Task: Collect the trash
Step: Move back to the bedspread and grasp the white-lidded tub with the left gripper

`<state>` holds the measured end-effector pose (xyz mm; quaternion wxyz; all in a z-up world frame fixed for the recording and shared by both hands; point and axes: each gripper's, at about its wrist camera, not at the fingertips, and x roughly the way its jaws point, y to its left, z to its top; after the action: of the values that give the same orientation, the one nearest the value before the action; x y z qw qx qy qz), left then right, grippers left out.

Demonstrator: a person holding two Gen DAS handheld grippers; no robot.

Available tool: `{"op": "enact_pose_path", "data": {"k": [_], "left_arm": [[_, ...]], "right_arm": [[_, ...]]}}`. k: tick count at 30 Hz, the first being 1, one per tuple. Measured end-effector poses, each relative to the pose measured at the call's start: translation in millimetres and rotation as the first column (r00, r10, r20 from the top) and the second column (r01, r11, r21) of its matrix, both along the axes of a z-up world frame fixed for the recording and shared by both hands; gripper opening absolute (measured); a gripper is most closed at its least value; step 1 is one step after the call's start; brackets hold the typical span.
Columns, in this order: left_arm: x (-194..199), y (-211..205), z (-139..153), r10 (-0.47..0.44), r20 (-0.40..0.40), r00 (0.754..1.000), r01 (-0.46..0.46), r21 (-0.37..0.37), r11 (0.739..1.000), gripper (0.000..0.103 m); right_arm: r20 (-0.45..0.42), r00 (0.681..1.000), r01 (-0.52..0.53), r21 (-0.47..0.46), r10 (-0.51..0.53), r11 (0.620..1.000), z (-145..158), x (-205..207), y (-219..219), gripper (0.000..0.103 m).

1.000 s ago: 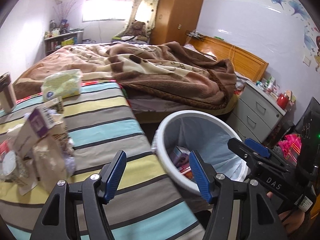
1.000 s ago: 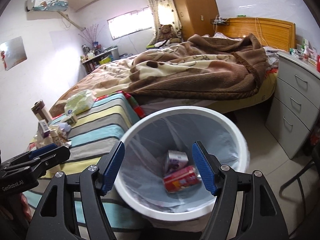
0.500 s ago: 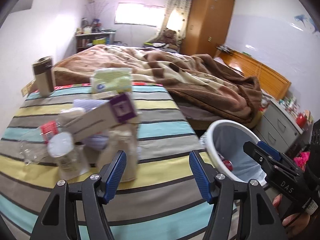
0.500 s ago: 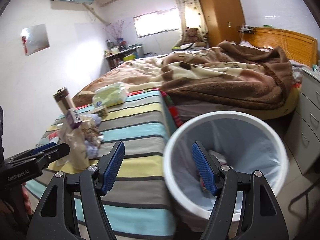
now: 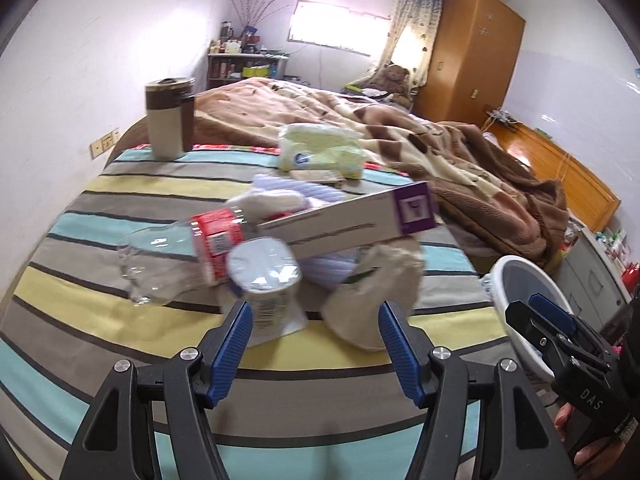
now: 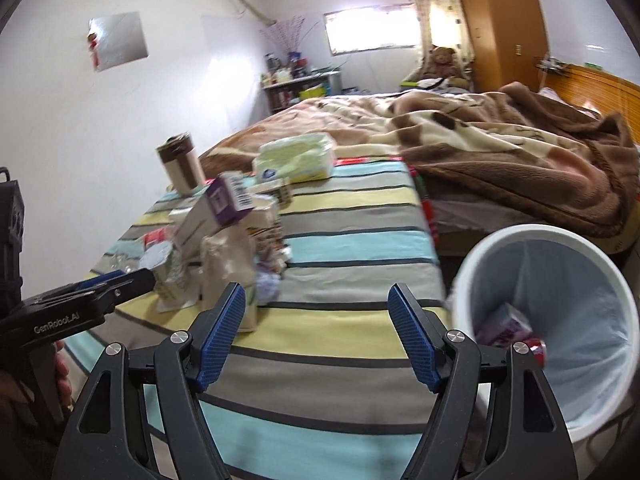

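Note:
A heap of trash lies on the striped cloth [image 5: 120,184]: a crushed clear bottle [image 5: 172,256] with a red label, a foil-lidded cup [image 5: 266,280], a long white box with a purple end [image 5: 352,224] and a crumpled beige bag [image 5: 372,296]. My left gripper [image 5: 314,340] stands open just short of the cup and bag, nothing between its fingers. My right gripper [image 6: 316,332] hangs over the striped cloth [image 6: 352,240], jaws opening, empty, with the heap [image 6: 224,248] ahead to its left. The white bin [image 6: 560,320] holds a red can [image 6: 534,350] and a small carton.
A brown and cream tumbler [image 5: 168,120] and a green tissue pack [image 5: 320,152] stand at the cloth's far side. Beyond it lies a bed with a brown blanket [image 5: 460,168]. A grey drawer unit [image 5: 596,276] stands behind the bin [image 5: 528,300], a wardrobe [image 5: 468,56] further back.
Both grippers have swung left, away from the bin and toward the trash heap, which now fills the left wrist view. The right gripper's jaws stand a little wider.

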<state>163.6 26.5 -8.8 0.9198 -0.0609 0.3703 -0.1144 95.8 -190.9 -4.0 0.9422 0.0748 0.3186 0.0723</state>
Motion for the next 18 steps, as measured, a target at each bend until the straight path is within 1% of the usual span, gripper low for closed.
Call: {"op": "enact_pose_path", "data": {"k": [4, 7, 9, 13, 15, 18], "left_arm": [[6.0, 13.5, -6.0, 0.009, -0.019, 1.0, -0.009, -0.01, 1.0, 0.065], [13.0, 21.4, -10.6, 0.018, -0.031, 0.999, -0.019, -0.007, 1.0, 0.066], [17.0, 23.3, -13.8, 0.017, -0.041, 0.999, -0.017, -0.007, 1.0, 0.066], [25.6, 23.9, -17.9, 0.008, -0.048, 0.999, -0.008, 0.006, 1.0, 0.066], [31.6, 23.7, -20.7, -0.001, -0.058, 0.998, 0.001, -0.006, 1.0, 0.066], [41.1, 23.8, -25.5, 0.002, -0.075, 0.997, -0.002, 0.001, 1.0, 0.066]], "right_arm": [[-0.03, 0.998, -0.045, 0.01, 0.046, 0.999, -4.0, 8.4, 15.6, 0.076], [-0.045, 0.997, -0.056, 0.016, 0.057, 0.998, -5.9, 14.1, 22.4, 0.076], [-0.062, 0.996, -0.061, 0.019, 0.062, 0.998, -6.9, 19.2, 26.7, 0.076], [-0.067, 0.996, -0.057, 0.012, 0.058, 0.998, -5.2, 24.2, 32.2, 0.076], [-0.075, 0.996, -0.054, 0.006, 0.054, 0.999, -4.0, 26.8, 33.7, 0.076], [-0.086, 0.995, -0.055, 0.024, 0.057, 0.998, -2.2, 33.4, 35.5, 0.076]]}}
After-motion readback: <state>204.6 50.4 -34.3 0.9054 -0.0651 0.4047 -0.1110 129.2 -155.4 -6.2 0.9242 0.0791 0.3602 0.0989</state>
